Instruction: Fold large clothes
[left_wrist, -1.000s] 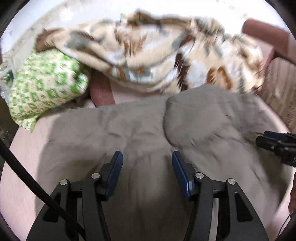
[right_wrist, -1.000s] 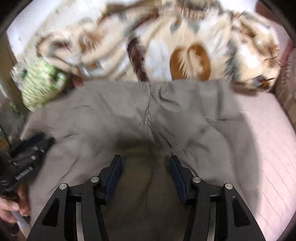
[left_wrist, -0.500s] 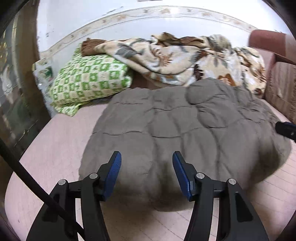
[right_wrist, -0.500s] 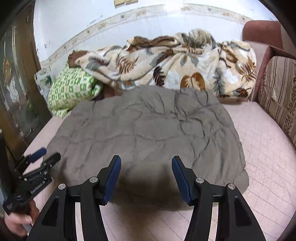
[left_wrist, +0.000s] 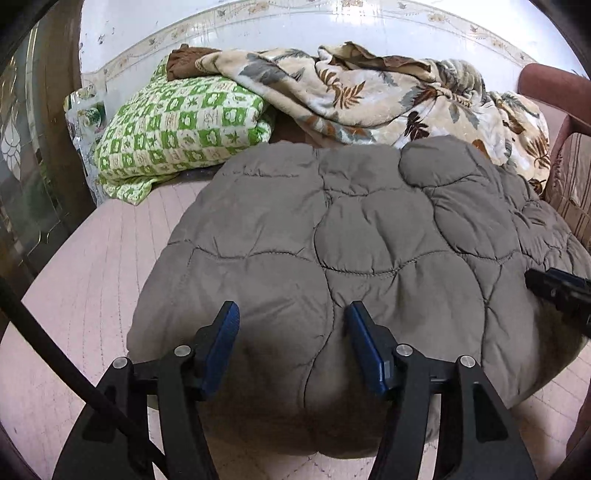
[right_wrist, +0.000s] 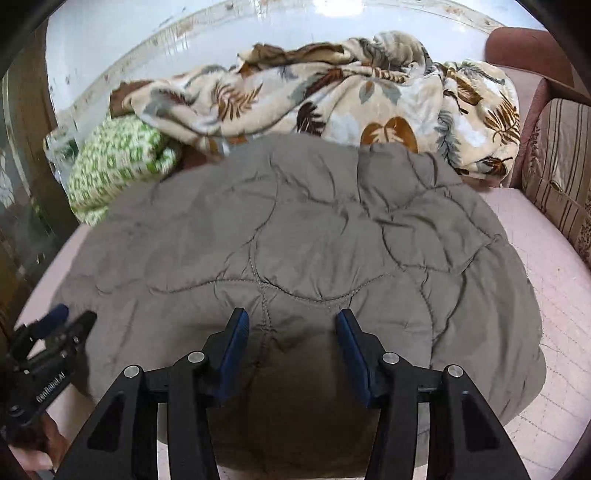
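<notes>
A grey quilted padded garment (left_wrist: 351, 251) lies folded in a rounded heap on the pink bed; it also shows in the right wrist view (right_wrist: 295, 251). My left gripper (left_wrist: 291, 321) is open and empty, its blue pads just above the garment's near edge. My right gripper (right_wrist: 290, 325) is open and empty too, over the near edge further right. Each gripper shows in the other's view: the right one at the far right (left_wrist: 557, 291), the left one at the lower left (right_wrist: 51, 339).
A floral blanket (left_wrist: 388, 92) is heaped behind the garment against the white wall. A green and white checked pillow (left_wrist: 177, 129) lies at the back left. A striped cushion (right_wrist: 561, 170) and a red-brown armrest stand at the right. Bare pink mattress (left_wrist: 85, 288) lies left of the garment.
Both grippers have pulled back and up from close over the garment, so the whole folded heap and the bed around it now show. Both stayed open.
</notes>
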